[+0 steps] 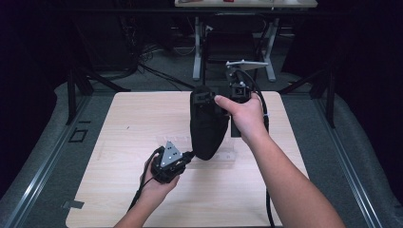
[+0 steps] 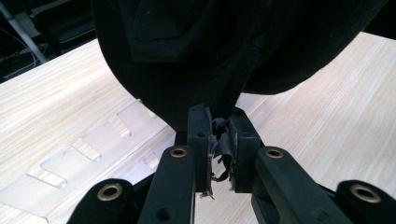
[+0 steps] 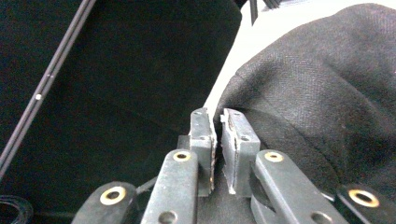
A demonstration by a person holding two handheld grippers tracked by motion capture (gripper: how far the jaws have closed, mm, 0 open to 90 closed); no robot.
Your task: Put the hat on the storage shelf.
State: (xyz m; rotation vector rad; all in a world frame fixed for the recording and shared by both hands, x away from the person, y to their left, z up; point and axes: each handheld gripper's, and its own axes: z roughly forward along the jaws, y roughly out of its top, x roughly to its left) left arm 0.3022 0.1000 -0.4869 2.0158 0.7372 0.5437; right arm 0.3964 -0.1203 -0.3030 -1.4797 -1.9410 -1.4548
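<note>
both tongs, left tongs [image 1: 190, 156] and right tongs [image 1: 209, 97], pinch the black cap [image 1: 207, 128].

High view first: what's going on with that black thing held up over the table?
A person works at a light wooden table with a gripper in each hand, holding a black fabric cap between them. The left gripper is clamped on the cap's lower edge, fabric pinched between its fingers. The right gripper holds the cap's top up above the table, its fingers nearly together at the fabric's edge; whether they press it is unclear. A clear plastic rack lies flat on the table beneath.
</note>
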